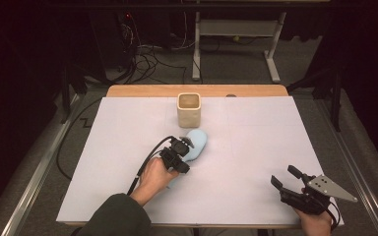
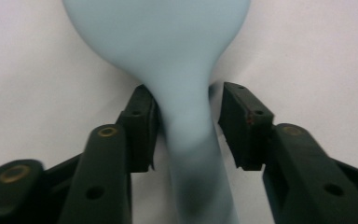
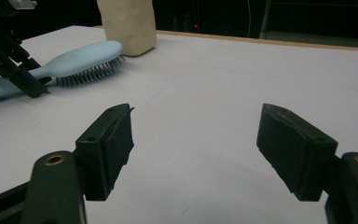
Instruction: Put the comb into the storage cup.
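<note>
Straddling hairbrush (image 2: pixel 186 140) handle, left hand-held gripper (image 2: pixel 186 126), unlabelled

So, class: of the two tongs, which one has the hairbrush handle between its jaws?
The left tongs: the blue hairbrush handle runs between its jaws. The right tongs sit apart with nothing between their open jaws.

On the counter (image 1: pixel 256 147), a sheet covers nearly the whole top. The cup (image 1: pixel 188 109) stands near the far edge, about midway across. Just in front of it lies the hairbrush (image 1: pixel 197 143), bristles down, its head towards the cup and its handle running back towards the near side. The left gripper (image 1: pixel 176 156) sits over that handle, one finger on either side. The right gripper (image 1: pixel 290 183) rests well apart, at the near right corner.
</note>
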A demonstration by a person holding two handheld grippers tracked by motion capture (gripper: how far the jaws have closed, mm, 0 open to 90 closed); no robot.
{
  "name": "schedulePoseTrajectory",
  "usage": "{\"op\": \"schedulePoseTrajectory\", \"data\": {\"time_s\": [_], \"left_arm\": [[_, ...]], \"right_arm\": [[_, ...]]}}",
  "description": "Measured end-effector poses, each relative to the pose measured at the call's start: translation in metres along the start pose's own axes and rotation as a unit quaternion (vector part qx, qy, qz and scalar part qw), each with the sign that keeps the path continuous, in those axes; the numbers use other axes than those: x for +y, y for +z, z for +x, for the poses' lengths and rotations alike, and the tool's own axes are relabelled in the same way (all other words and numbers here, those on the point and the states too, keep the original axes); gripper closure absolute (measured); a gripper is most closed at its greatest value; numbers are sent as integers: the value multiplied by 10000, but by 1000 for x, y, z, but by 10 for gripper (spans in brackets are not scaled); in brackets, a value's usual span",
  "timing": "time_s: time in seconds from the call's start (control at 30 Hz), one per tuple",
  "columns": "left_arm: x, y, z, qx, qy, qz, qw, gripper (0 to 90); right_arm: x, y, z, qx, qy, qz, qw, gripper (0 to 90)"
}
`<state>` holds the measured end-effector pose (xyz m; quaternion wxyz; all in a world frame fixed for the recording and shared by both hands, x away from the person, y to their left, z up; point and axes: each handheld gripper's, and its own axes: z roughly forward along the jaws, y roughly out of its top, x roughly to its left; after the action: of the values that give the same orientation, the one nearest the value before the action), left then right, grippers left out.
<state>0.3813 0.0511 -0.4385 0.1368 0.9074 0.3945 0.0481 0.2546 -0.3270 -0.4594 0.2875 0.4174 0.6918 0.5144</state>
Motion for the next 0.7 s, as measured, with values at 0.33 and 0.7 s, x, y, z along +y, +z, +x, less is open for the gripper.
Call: {"op": "schedulePoseTrajectory", "data": {"time_s": [0.33, 0.7], "left_arm": [[0, 0, 3, -37, -1, -121, 9999, 683], [-2, -1, 4, 24, 96, -329, 9994, 692]], "right_arm": [[0, 0, 0, 7, -20, 16, 10000, 275], [0, 0, 1, -30, -33, 22, 10000, 276]]}}
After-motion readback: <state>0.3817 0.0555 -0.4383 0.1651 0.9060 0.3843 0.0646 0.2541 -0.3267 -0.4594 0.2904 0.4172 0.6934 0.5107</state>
